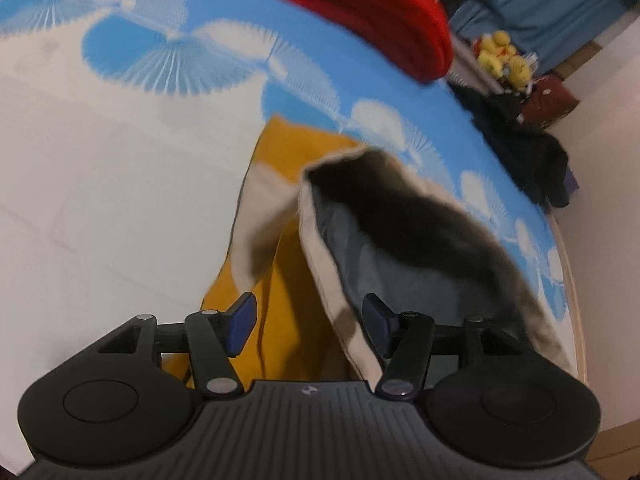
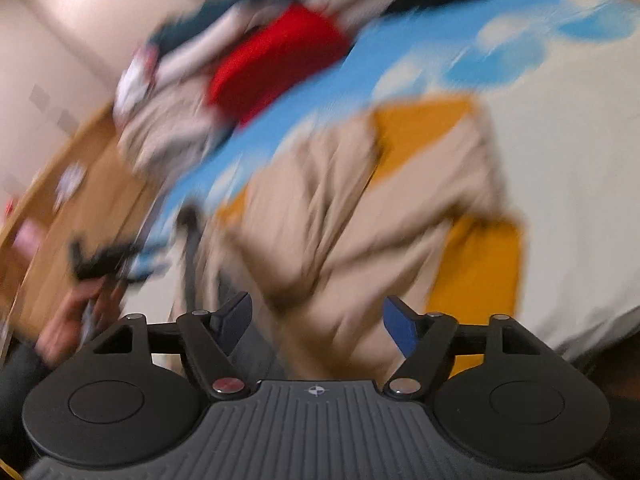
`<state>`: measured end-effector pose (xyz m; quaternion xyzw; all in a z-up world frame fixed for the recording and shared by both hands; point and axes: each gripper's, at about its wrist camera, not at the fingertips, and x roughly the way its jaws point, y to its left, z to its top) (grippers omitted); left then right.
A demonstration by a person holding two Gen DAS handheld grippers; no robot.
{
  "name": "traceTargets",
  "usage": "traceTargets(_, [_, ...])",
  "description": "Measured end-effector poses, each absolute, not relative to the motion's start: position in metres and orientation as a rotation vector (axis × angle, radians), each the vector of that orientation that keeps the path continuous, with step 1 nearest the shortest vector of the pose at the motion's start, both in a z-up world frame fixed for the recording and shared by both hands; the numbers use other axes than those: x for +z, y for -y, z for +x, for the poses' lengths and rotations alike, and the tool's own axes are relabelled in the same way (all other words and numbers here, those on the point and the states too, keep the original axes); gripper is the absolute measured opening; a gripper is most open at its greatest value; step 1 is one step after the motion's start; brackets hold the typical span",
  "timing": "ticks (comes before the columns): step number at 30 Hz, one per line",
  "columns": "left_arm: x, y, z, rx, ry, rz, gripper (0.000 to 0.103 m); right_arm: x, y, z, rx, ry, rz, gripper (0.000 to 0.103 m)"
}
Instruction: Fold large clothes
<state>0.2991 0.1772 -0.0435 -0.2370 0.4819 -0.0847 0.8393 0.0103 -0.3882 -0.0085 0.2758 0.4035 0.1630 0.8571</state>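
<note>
A bed sheet (image 1: 120, 160), white with blue patches and pale fan-like prints, covers the bed. At its far edge lies a folded red cloth (image 1: 380, 20), and the right wrist view, badly blurred, shows a crumpled pale heap (image 2: 168, 136) beside it. Beyond the bed's corner sit yellow plush toys (image 1: 502, 58), with a dark pile of clothing (image 1: 524, 152) just beside them and a dark red bag (image 1: 550, 100) close by. A blue curtain (image 1: 540, 4) hangs behind. A wooden board (image 2: 84, 184) edges the bed.
</note>
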Motion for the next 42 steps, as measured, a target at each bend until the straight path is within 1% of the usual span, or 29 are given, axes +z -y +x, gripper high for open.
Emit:
traceTargets(2, [-0.045, -0.179, 0.300, -0.158, -0.993, -0.483, 0.062, -0.011, 0.369, 0.007, 0.357, -0.913, 0.470, 0.071])
traceTargets(4, [-0.045, -0.185, 0.302, -0.144, -0.972, -0.492, 0.059, -0.011, 0.353, 0.000, 0.359, -0.948, 0.375, 0.062])
traceTargets(6, [-0.045, -0.188, 0.306, -0.133, -0.957, -0.512, 0.057, -0.005, 0.349, -0.011, 0.346, -0.946, 0.344, 0.053])
traceTargets(10, [-0.041, -0.185, 0.317, -0.121, -0.931, -0.512, 0.057, 0.000, 0.351, -0.026, 0.274, -1.002, 0.306, 0.052])
traceTargets(12, [-0.038, -0.183, 0.323, -0.108, -0.924, -0.503, 0.057, -0.001, 0.349, -0.029, 0.255, -1.039, 0.271, 0.049])
traceTargets(14, [-0.038, -0.182, 0.328, -0.097, -0.912, -0.510, 0.057, -0.004, 0.347, -0.031, 0.249, -1.067, 0.252, 0.039])
traceTargets(15, [-0.037, -0.182, 0.331, -0.095, -0.904, -0.518, 0.057, -0.005, 0.346, -0.033, 0.247, -1.081, 0.239, 0.027])
traceTargets(16, [-0.036, -0.182, 0.333, -0.094, -0.896, -0.527, 0.054, -0.006, 0.345, -0.035, 0.249, -1.082, 0.226, 0.015])
traceTargets(17, [-0.036, -0.181, 0.336, -0.096, -0.888, -0.536, 0.043, -0.008, 0.345, -0.035, 0.248, -1.074, 0.215, 0.012])
traceTargets(18, [-0.035, -0.180, 0.337, -0.103, -0.882, -0.542, 0.034, -0.006, 0.347, -0.037, 0.240, -1.049, 0.208, 0.006])
traceTargets(19, [-0.034, -0.179, 0.339, -0.110, -0.878, -0.545, 0.010, -0.003, 0.349, -0.039, 0.229, -1.014, 0.212, 0.005])
traceTargets(20, [-0.032, -0.179, 0.341, -0.106, -0.868, -0.541, 0.000, 0.001, 0.352, -0.038, 0.221, -0.988, 0.226, 0.004])
traceTargets(23, [-0.020, -0.184, 0.338, -0.081, -0.804, -0.550, 0.000, 0.014, 0.361, -0.034, 0.189, -0.876, 0.247, 0.003])
traceTargets(26, [-0.010, -0.198, 0.333, -0.063, -0.746, -0.608, 0.000, 0.035, 0.369, -0.017, 0.191, -0.742, 0.190, 0.003])
traceTargets(29, [-0.005, -0.209, 0.331, -0.055, -0.712, -0.656, 0.000, 0.058, 0.387, 0.026, 0.168, -0.652, 0.178, 0.002])
traceTargets(31, [0.000, -0.216, 0.332, -0.058, -0.682, -0.681, 0.002, 0.070, 0.402, 0.070, 0.132, -0.597, 0.185, 0.002])
traceTargets(32, [0.002, -0.219, 0.331, -0.048, -0.664, -0.695, 0.017, 0.073, 0.410, 0.089, 0.104, -0.575, 0.196, 0.003])
traceTargets(33, [0.004, -0.225, 0.329, -0.041, -0.638, -0.719, 0.030, 0.076, 0.419, 0.117, 0.048, -0.544, 0.219, 0.004])
traceTargets(34, [0.005, -0.230, 0.327, -0.027, -0.611, -0.748, 0.053, 0.077, 0.426, 0.137, 0.003, -0.527, 0.249, 0.011])
traceTargets(35, [0.006, -0.236, 0.325, -0.011, -0.589, -0.772, 0.058, 0.077, 0.436, 0.159, -0.044, -0.516, 0.292, 0.016])
traceTargets(37, [0.004, -0.242, 0.325, -0.004, -0.594, -0.794, 0.058, 0.071, 0.448, 0.181, -0.140, -0.457, 0.357, 0.027])
traceTargets(38, [0.002, -0.243, 0.326, -0.003, -0.617, -0.790, 0.058, 0.066, 0.450, 0.186, -0.187, -0.422, 0.385, 0.030])
traceTargets(39, [-0.002, -0.243, 0.329, -0.005, -0.651, -0.779, 0.058, 0.058, 0.456, 0.188, -0.212, -0.402, 0.424, 0.035])
traceTargets(40, [-0.006, -0.241, 0.332, -0.011, -0.687, -0.759, 0.058, 0.047, 0.461, 0.189, -0.217, -0.396, 0.471, 0.039])
traceTargets(42, [-0.014, -0.236, 0.338, -0.020, -0.757, -0.694, 0.058, 0.021, 0.468, 0.185, -0.187, -0.426, 0.525, 0.042])
